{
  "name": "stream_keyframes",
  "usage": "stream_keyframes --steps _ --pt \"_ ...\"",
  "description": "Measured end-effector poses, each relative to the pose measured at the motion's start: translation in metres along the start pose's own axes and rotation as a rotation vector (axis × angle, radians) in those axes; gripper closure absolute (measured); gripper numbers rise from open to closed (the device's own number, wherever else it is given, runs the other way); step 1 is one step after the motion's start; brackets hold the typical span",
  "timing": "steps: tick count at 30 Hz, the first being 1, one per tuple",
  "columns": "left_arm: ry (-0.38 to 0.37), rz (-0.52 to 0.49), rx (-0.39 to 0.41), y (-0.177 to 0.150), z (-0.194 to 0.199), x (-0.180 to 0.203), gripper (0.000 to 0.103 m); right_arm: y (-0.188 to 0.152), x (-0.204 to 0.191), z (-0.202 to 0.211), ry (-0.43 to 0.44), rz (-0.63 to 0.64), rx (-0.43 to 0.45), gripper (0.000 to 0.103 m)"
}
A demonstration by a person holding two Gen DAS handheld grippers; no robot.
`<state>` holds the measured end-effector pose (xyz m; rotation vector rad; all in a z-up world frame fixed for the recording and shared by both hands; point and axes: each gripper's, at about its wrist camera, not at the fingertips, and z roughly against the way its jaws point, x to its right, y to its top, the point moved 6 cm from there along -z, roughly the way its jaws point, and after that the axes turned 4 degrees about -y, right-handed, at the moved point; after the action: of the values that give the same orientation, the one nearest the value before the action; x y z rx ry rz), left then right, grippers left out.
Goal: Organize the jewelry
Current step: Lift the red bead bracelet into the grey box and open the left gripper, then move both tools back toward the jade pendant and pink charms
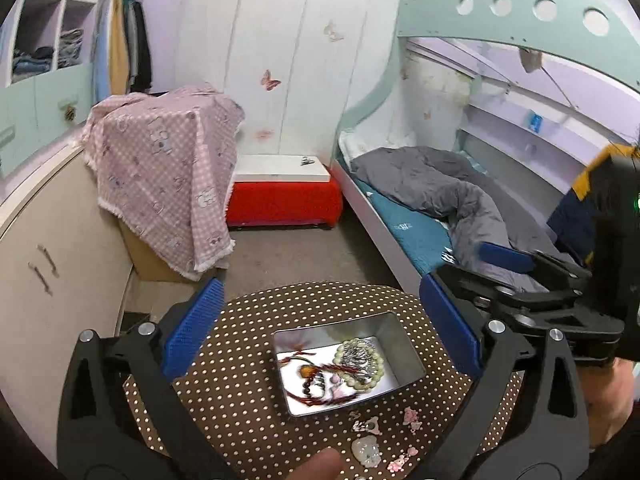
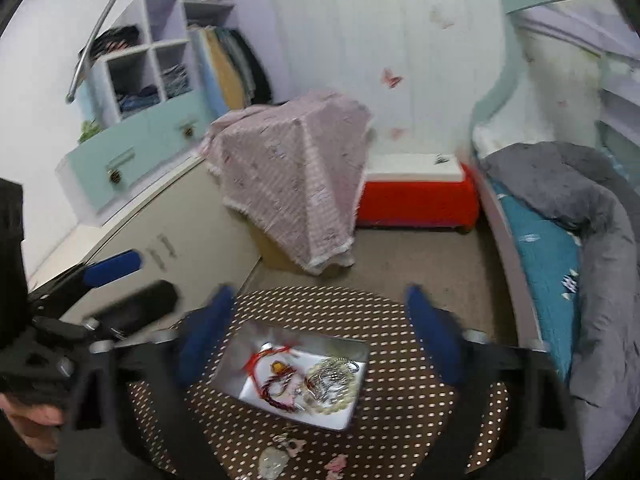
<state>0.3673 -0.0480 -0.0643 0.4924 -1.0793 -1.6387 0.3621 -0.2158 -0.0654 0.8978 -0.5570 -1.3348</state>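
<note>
Left gripper [image 1: 320,332] hangs above the round polka-dot table [image 1: 240,380], blue pads spread wide with nothing between them. Right gripper [image 2: 320,344] likewise gapes wide and empty over the same table, though motion blur softens its pads. Directly beneath both I see a rectangular metal tin [image 1: 404,344], lid off. Inside it lie a pale bead bracelet [image 1: 378,368], a silver chain [image 1: 358,356] heaped within the bracelet's loop, and a red cord bracelet [image 1: 320,384] with dark beads and an amber stone, all tangled together. On the tablecloth just near of the tin I note loose pieces: a white carved pendant [image 1: 366,452] and small pink charms [image 1: 412,418]. Farther off stand a cloth-draped box [image 1: 168,168] at left and a bed [image 1: 412,236] at right.
</note>
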Motion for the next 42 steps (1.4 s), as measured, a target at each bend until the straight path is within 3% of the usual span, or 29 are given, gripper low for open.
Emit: stream_keyframes --steps 10,17,26,33,42 --pt "0.123 -0.013 0.078 -0.009 0.04 -0.01 0.007 -0.006 0.012 0.029 -0.046 -0.055 0.037 0.007" --pt "0.159 -0.031 0.137 -0.012 0.077 -0.006 0.007 -0.001 0.006 0.065 -0.077 -0.04 0.101 0.007" --pt "0.188 -0.061 0.189 -0.027 0.118 0.004 0.007 -0.021 0.004 0.104 -0.104 -0.026 0.136 0.007" --pt "0.173 -0.06 0.167 -0.061 0.125 0.005 0.007 -0.055 0.007 0.113 -0.124 -0.024 0.1 0.007" --pt "0.137 -0.047 0.073 -0.112 0.106 0.008 0.007 -0.096 0.007 0.1 -0.146 -0.015 0.014 0.007"
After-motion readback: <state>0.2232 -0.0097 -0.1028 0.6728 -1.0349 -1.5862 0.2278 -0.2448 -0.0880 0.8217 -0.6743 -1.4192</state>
